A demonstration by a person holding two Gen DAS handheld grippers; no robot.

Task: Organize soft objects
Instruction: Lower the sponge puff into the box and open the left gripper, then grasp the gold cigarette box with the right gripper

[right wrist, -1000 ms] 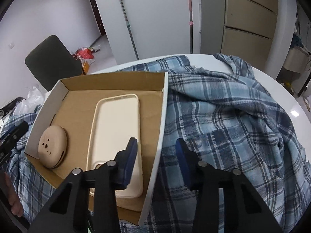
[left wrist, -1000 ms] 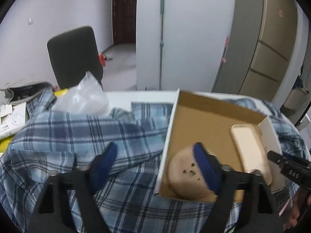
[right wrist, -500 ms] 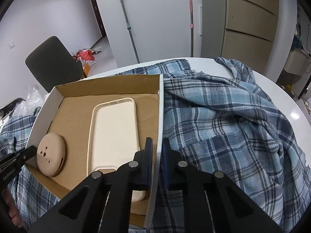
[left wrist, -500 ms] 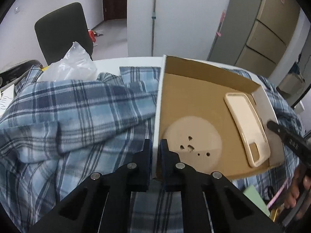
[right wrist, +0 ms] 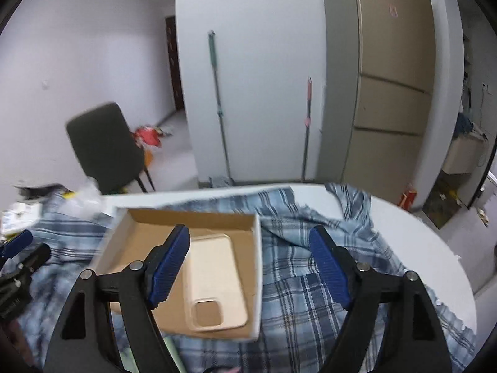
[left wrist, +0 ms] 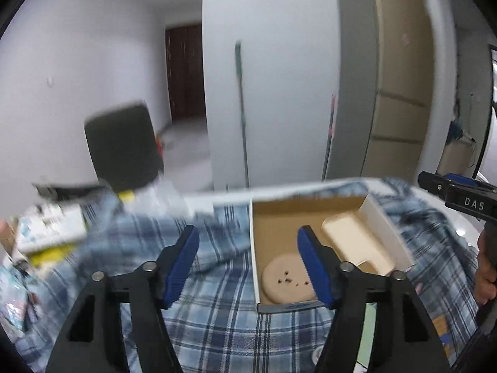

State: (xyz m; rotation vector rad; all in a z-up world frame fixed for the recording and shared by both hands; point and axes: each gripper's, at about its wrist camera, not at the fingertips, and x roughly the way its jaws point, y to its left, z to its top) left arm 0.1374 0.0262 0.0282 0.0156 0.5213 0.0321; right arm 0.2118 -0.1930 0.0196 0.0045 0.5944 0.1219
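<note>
My left gripper is opening, nothing in it, over the plaid shirt covering the table. Cardboard box sits mid-shirt. Right gripper is opening too, empty.

Ahead of me stands a white wall with a green-handled mop and a red-handled one leaning on it. To my right rises a tall beige cupboard. To my left, a dark chair sits on the pale grey floor, and a dark brown door closes the corridor beyond. The light is even and dim.
</note>
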